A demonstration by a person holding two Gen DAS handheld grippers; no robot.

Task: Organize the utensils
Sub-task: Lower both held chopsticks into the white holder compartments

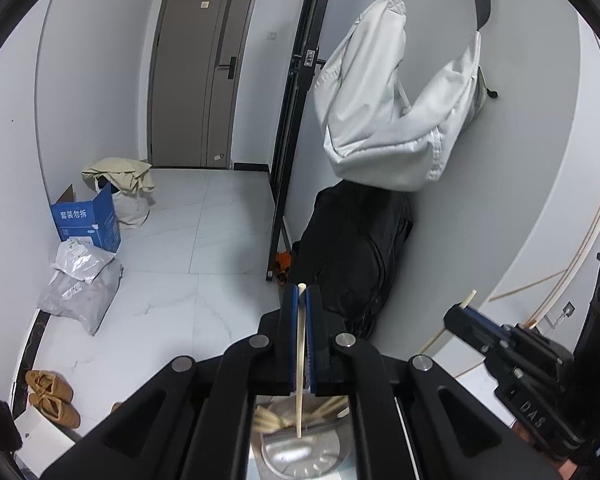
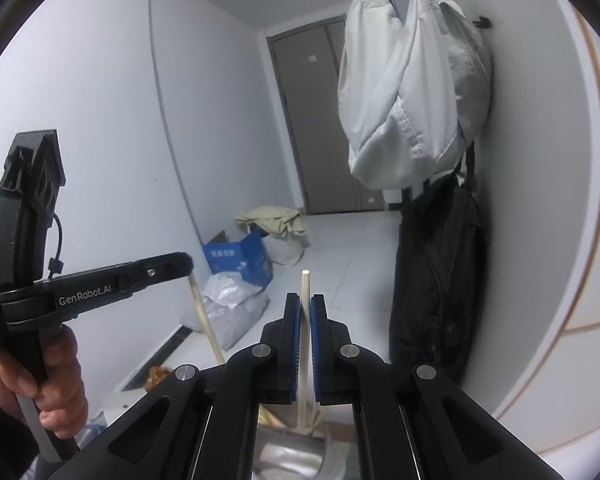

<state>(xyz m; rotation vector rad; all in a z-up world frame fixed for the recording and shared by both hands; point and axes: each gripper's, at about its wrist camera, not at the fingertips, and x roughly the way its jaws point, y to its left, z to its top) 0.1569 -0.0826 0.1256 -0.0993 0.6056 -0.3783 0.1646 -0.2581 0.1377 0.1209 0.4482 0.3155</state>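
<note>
Chopsticks are what both my claws carry: my left claw (image 1: 301,294) is clamped on one pale chopstick (image 1: 299,360), and my right claw (image 2: 305,304) is clamped on another chopstick (image 2: 305,332). Each stick hangs above the metal holder (image 1: 300,452), where more wooden utensils (image 1: 268,418) lean. My hand (image 2: 48,376) grips the left handle. Beyond the holder, a white bag (image 1: 400,100) hangs on the wall above a black bag (image 1: 352,248).
</note>
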